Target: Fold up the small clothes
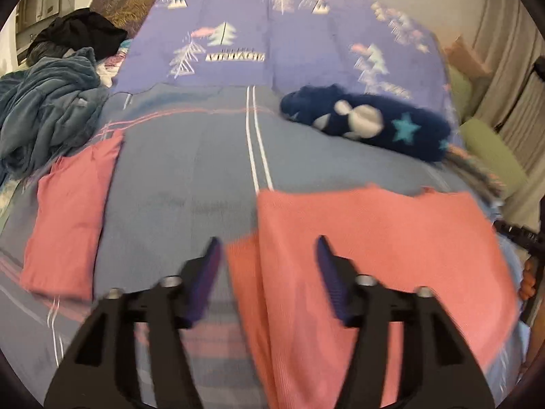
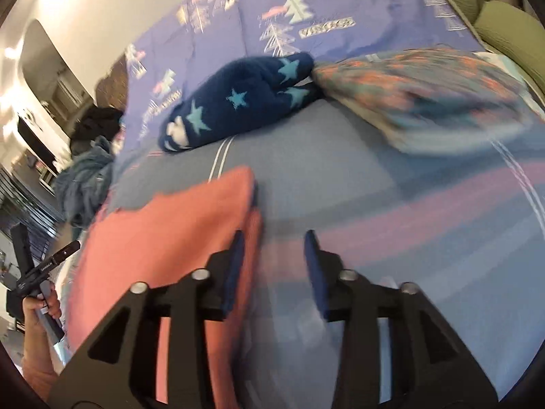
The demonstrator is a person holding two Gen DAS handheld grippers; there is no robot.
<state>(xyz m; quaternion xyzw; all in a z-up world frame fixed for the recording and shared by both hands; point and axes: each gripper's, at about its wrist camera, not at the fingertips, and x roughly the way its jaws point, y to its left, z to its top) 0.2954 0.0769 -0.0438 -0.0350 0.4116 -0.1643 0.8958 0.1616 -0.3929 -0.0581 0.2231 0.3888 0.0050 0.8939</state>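
A pink garment (image 1: pixel 381 255) lies folded flat on the blue-grey bedspread (image 1: pixel 177 177), close in front of me. My left gripper (image 1: pixel 269 245) is open and empty, its jaws apart over the garment's left edge. The same garment shows in the right wrist view (image 2: pixel 170 238). My right gripper (image 2: pixel 274 238) is open and empty, straddling the garment's right edge, with its left finger (image 2: pixel 235 266) over the cloth. A second folded pink garment (image 1: pixel 68 218) lies at the left of the bed.
A dark blue fluffy item with stars (image 1: pixel 368 122) lies behind the garment, also seen in the right wrist view (image 2: pixel 238 102). A patterned cloth (image 2: pixel 425 92) lies at right. A teal blanket heap (image 1: pixel 44 109) and black clothes (image 1: pixel 81 30) sit at left. Green cushions (image 1: pixel 490 153) border the right.
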